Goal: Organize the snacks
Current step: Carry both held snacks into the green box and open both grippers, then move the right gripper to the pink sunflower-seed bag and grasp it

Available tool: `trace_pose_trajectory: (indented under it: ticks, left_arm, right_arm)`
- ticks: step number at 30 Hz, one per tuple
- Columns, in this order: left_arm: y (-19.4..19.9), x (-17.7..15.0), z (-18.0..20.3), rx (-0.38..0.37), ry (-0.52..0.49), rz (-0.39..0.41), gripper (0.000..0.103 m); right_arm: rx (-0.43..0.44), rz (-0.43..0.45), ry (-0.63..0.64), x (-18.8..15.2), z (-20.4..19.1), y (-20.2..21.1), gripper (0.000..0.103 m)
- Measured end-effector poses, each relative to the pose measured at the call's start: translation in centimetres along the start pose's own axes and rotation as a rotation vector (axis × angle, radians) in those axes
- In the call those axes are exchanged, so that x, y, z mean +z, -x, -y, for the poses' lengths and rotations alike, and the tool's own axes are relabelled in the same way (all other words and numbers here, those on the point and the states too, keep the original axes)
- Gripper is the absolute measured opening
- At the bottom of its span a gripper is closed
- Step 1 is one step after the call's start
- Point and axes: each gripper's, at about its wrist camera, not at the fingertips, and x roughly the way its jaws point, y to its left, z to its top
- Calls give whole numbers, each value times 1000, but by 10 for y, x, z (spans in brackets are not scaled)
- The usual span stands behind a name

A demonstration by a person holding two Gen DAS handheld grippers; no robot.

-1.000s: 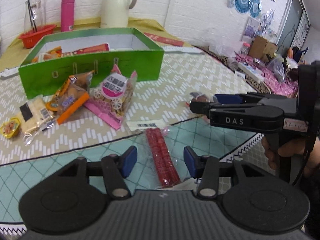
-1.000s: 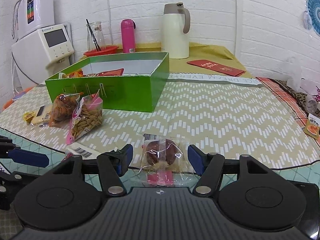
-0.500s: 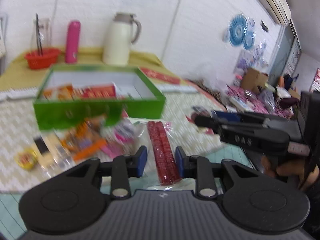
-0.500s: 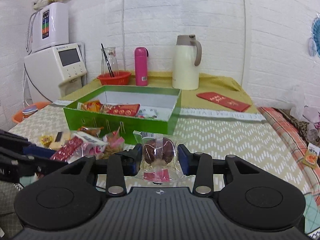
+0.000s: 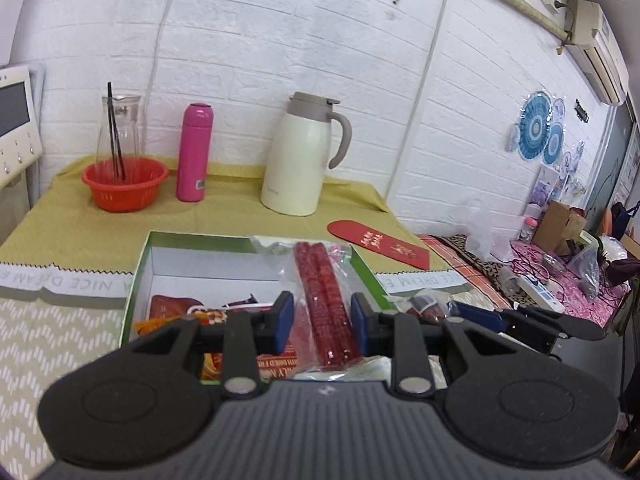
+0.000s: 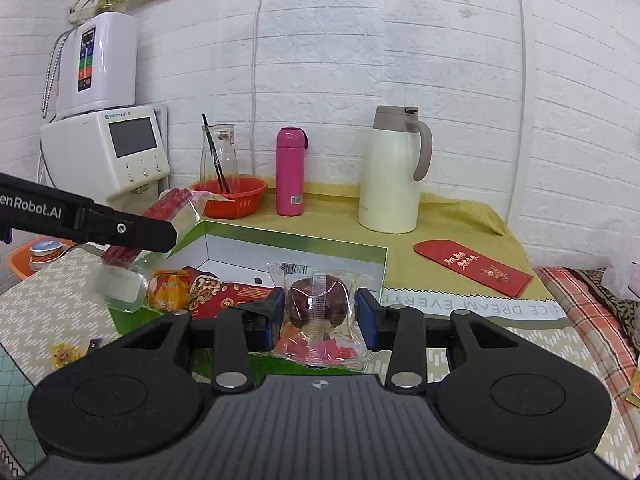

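My left gripper (image 5: 322, 322) is shut on a clear pack of long red snack sticks (image 5: 324, 304) and holds it in the air over the green box (image 5: 140, 268). My right gripper (image 6: 320, 316) is shut on a clear-wrapped brown cake (image 6: 316, 304) and holds it above the box's near wall (image 6: 384, 268). The box holds several snack packs (image 6: 208, 292). The left gripper with its red pack (image 6: 168, 204) shows at the left of the right wrist view. The right gripper's fingers (image 5: 480, 318) show at the right of the left wrist view.
Behind the box stand a red basket with a glass jug (image 5: 124, 184), a pink bottle (image 5: 194, 158) and a white thermos jug (image 5: 300, 156). A red envelope (image 5: 380, 244) lies to the right. A small yellow snack (image 6: 62, 354) lies on the cloth at left.
Both grippers closed on their snacks, lifted them off the table and carried them up and forward over the green box.
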Motion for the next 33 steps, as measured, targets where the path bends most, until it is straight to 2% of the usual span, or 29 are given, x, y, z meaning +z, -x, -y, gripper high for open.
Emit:
trace_pose_trajectory:
  ticks: [10, 13, 15, 17, 18, 20, 22, 25, 33]
  left_arm:
    - [-71, 0, -31, 55, 29, -110, 28]
    - [-83, -5, -36, 52, 31, -137, 33]
    - [-86, -7, -40, 52, 46, -132, 51]
    - [-83, -10, -43, 61, 72, -81, 70]
    - [-81, -12, -45, 67, 85, -43, 72]
    - [-79, -11, -44, 96, 81, -13, 78]
    - [-79, -9, -40, 166, 59, -15, 89]
    - [-76, -10, -35, 224, 28, -2, 90]
    - [-57, -11, -29, 223, 20, 5, 90]
  right_arm:
    - [22, -74, -29, -4, 4, -58, 68]
    - [34, -88, -16, -8, 2, -73, 69]
    - [40, -96, 15, -10, -2, -80, 72]
    - [48, -89, 56, -14, -5, -83, 85]
    - [46, -74, 73, -15, -6, -82, 103]
    - [26, -32, 91, -17, -8, -76, 103]
    - [20, -7, 107, -18, -8, -71, 103]
    - [12, -12, 103, -17, -6, -68, 103]
    - [-5, -23, 82, -16, -5, -54, 103]
